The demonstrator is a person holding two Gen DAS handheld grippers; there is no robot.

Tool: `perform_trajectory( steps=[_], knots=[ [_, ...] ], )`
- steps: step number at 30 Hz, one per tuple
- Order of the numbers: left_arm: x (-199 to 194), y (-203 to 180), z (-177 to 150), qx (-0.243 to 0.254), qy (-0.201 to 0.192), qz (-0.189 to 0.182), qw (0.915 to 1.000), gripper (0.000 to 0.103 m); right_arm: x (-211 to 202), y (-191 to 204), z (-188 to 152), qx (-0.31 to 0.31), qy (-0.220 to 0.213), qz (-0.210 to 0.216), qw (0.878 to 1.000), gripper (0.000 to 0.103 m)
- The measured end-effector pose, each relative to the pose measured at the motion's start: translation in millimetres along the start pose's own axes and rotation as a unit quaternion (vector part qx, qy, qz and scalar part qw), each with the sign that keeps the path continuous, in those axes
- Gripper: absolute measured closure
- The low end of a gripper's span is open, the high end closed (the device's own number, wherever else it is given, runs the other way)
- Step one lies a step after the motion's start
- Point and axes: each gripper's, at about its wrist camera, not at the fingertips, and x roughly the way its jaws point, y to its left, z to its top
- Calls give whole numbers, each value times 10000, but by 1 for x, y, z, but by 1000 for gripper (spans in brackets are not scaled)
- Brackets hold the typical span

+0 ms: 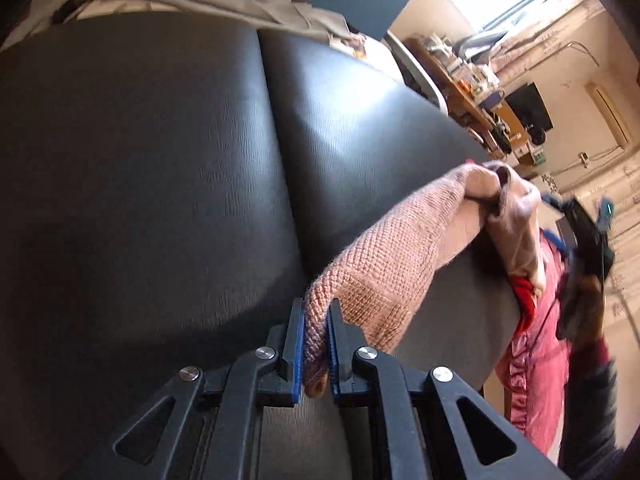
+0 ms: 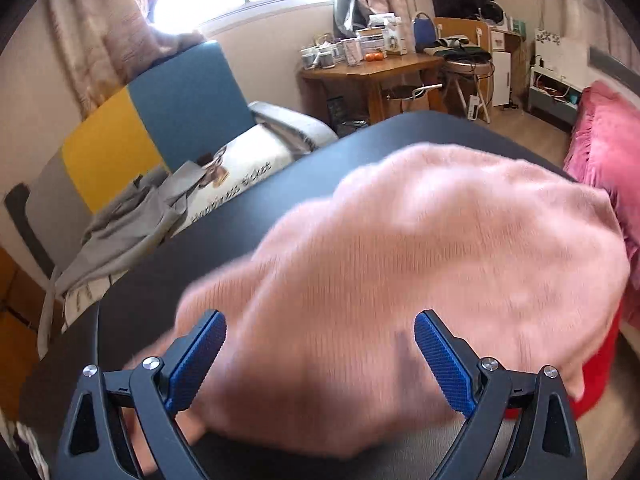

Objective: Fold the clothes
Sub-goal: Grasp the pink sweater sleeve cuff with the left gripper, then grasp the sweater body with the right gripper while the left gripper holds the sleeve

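Observation:
A pink knitted sweater (image 2: 420, 260) lies bunched on the black leather table (image 2: 224, 240). In the left wrist view my left gripper (image 1: 316, 344) is shut on a fold of the pink sweater (image 1: 384, 264), which stretches away to the right over the black table (image 1: 140, 160). My right gripper (image 2: 320, 360) stands open just above the sweater, its blue pads (image 2: 196, 360) spread wide with the blurred knit beneath them. The right gripper (image 1: 580, 240) also shows at the far right of the left wrist view, beyond the sweater's end.
Grey clothes (image 2: 132, 216) lie on a sofa with a yellow and blue cushion (image 2: 160, 120) behind the table. A pink ruffled cloth (image 2: 600, 140) and something red (image 2: 600, 360) hang at the table's right edge. A cluttered wooden desk (image 2: 380, 68) stands farther back.

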Motion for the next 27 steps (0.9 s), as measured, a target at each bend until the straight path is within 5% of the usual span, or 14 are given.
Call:
perform_trajectory(
  steps=[7,8,9,11,15,22,24,27],
  knots=[
    [15,-19,-17,388,217,8,9990,92,29,0,17,22,320,-577,9978,5],
    [16,-22,-18,419,239,16,9988,92,34,0,19,25,365,-659,9972,15],
    [16,-24,-19,451,263,19,9986,90,38,0,22,28,411,-742,9964,42],
    [16,-25,-21,438,264,23,9987,90,45,0,26,41,490,-884,9949,63],
    [18,-20,-22,224,271,-111,9993,90,27,-7,7,231,299,-520,9979,83],
    [22,-26,-24,235,212,23,9995,89,-31,-16,-53,439,-5,349,9984,93],
    [21,-29,-25,264,201,80,9994,89,-43,-13,-77,452,69,594,9972,102],
    [19,-27,-27,264,206,131,9994,89,-59,-4,-120,262,246,782,9963,102]
  ],
)
